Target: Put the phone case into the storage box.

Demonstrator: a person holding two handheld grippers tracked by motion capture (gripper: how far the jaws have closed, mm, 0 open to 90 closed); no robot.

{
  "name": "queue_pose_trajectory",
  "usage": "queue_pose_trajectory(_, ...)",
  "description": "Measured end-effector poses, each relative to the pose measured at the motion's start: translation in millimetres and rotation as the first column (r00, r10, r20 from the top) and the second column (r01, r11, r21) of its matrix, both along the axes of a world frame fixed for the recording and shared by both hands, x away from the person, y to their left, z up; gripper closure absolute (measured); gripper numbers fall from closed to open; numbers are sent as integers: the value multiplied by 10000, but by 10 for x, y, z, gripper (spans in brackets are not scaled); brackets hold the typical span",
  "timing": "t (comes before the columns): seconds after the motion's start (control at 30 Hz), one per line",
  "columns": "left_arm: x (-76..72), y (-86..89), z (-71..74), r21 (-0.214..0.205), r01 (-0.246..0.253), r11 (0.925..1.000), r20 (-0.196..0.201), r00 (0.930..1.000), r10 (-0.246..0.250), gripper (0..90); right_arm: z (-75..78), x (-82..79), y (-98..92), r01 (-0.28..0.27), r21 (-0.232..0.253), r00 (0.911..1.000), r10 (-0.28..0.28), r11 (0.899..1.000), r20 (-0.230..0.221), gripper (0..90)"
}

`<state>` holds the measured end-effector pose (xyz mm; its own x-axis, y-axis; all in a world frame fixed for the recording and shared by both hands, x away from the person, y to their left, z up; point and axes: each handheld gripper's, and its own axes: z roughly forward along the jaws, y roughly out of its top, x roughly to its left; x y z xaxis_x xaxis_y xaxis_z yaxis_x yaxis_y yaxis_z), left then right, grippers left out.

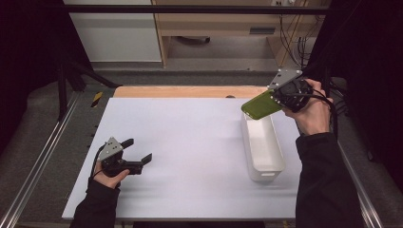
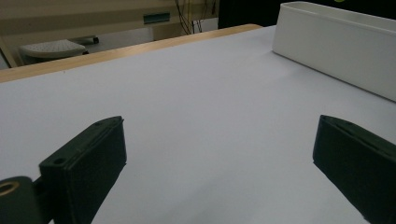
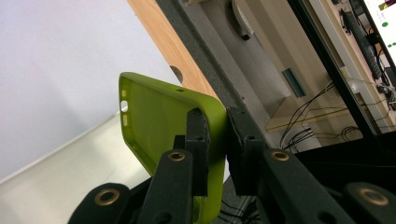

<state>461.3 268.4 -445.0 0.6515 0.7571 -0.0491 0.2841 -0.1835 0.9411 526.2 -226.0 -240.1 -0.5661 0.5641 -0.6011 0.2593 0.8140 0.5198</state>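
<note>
Right claw [image 1: 274, 97] raised gripping green phone case [image 1: 259, 105], tilted

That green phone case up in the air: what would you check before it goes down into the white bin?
1. Grip: right gripper has its jaws clamped on one edge of the green phone case. Ok.
2. Position: case hovers above the far end of the white bin. Ok.
3. Bin: looks empty inside. Ok.
4. Case angle: tilted, not level with the bin. Not ok.
5. Left gripper: jaws open, nothing between them, low over the table, away from the bin. Ok.
6. Grip firmness: cannot tell.
</note>
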Motion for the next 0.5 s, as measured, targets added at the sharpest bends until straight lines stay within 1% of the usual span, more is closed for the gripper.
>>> queue_pose_trajectory(0.27,1,-4,-3,-19,16,10000,11,10000,-16,23,-32,50,-12,-149,-497,9999,146,9987,-75,796)
queue_pose_trajectory(0.4,1,-6,-5,-21,21,10000,0,10000,-21,23,-48,74,-11,-314,-826,9995,307,9961,-101,796)
queue_pose_trajectory(0.5,2,-7,-7,-10,33,10000,-6,10000,-33,23,-65,99,-7,-381,-983,9992,370,9944,-131,796)
